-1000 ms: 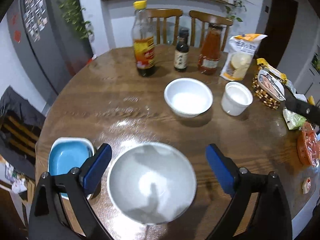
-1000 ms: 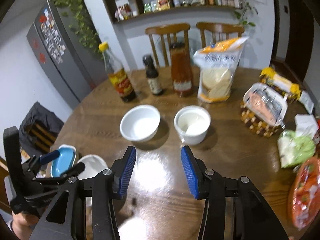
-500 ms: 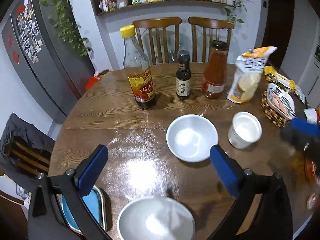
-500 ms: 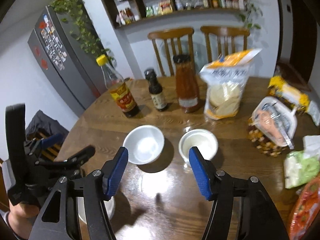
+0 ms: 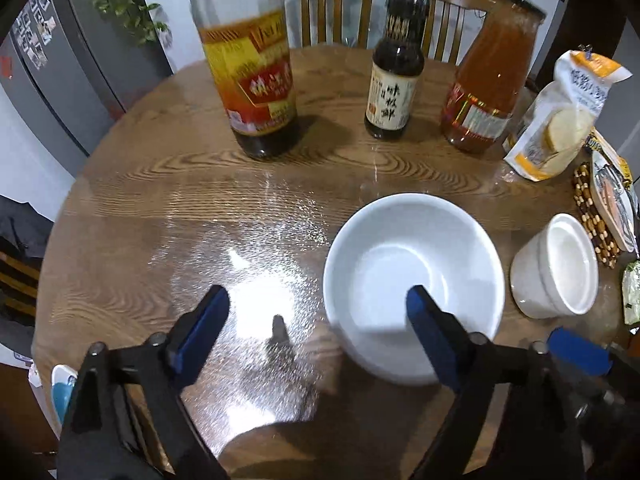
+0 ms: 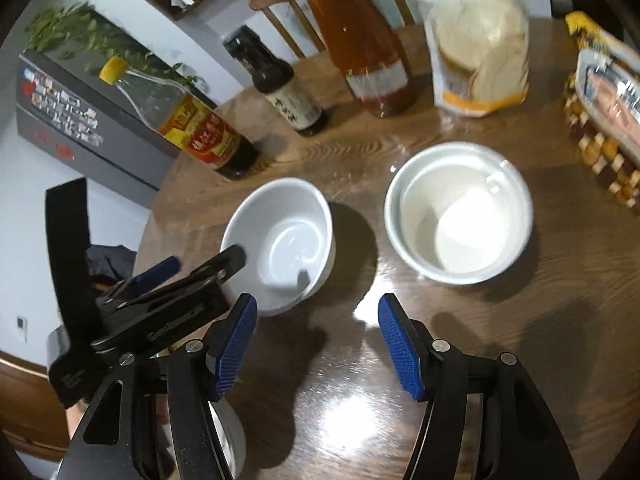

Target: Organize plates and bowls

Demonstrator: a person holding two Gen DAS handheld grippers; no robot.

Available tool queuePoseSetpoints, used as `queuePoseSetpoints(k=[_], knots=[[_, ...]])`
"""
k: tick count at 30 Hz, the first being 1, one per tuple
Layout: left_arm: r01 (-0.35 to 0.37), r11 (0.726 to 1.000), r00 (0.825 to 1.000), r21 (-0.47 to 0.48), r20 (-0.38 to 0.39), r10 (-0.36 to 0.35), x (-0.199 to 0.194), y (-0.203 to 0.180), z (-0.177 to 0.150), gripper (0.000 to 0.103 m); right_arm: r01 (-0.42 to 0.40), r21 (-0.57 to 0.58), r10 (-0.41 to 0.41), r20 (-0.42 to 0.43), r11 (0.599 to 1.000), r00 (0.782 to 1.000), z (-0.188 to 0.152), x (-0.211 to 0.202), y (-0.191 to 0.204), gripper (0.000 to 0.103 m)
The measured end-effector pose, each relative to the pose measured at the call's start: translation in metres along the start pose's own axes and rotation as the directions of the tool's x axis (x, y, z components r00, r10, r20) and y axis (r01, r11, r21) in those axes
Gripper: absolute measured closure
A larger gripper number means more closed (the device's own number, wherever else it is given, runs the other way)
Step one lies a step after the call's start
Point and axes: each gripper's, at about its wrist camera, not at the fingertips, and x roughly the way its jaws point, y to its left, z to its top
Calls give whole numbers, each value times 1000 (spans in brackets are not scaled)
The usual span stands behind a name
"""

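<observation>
Where the left wrist camera looks along its fingers, the left gripper (image 5: 316, 320) stands wide open with nothing clamped; its right blue pad (image 5: 430, 334) reaches over the near rim into the round white ceramic bowl (image 5: 412, 280), while the other pad hangs over the bare round wooden table (image 5: 160, 208). Just right of that bowl, apart from it, sits a small white ribbed ceramic cup (image 5: 558, 266). Along the far side stand a tall clear vinegar bottle with a red and yellow label (image 5: 248, 64), a small dark soy sauce bottle (image 5: 394, 64) and an orange sauce bottle (image 5: 492, 76), with a yellow and white snack bag (image 5: 560, 116) to their right. A blue dish with a white rim (image 5: 62, 390) peeks out at the lower left edge.

From the right wrist camera, the right gripper (image 6: 316, 344) is also spread wide and empty, hovering over bare wood nearer than both vessels. The white bowl (image 6: 280, 240) lies ahead to the left, with one finger of the left gripper (image 6: 192, 272) inside its near rim. The white cup (image 6: 458, 224) sits ahead to the right, near the bowl but not touching it.
</observation>
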Motion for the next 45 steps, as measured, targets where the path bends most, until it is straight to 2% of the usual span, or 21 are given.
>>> queuePoseSetpoints(k=[1,3,6,8,10,15,20,32,40,45], knots=[[1,1000,1000,6,-9,-1,5,-1,1,26,-4,3,4,-3,1000,1000,-1,3,0,39],[6,1000,1000,9,-20,-6,11,0,2,47,2,13,-2,-2,1000,1000,0,11,3,39],[14,1000,999,18,-34,-14,19,1,1,68,19,17,-20,8,1000,1000,2,20,5,39],[23,999,999,22,-43,-22,24,3,0,74,26,17,-26,14,1000,1000,5,24,7,39],[39,999,998,23,-53,-38,27,5,-1,76,37,4,-38,23,999,999,8,27,9,44],[58,997,997,42,-55,-55,27,4,-4,88,51,-54,-50,15,997,999,13,44,16,79],[56,997,997,52,-55,-53,27,4,-9,89,56,-82,-55,20,995,998,12,46,18,84],[58,997,998,56,-34,-56,7,8,-24,90,44,-103,-42,22,994,999,-2,35,27,84],[57,996,996,69,61,-61,-39,11,-37,90,24,-142,-12,83,990,996,-20,-3,43,84],[44,997,989,68,138,-53,-77,18,-55,90,0,-181,19,102,983,995,-40,-24,58,84]])
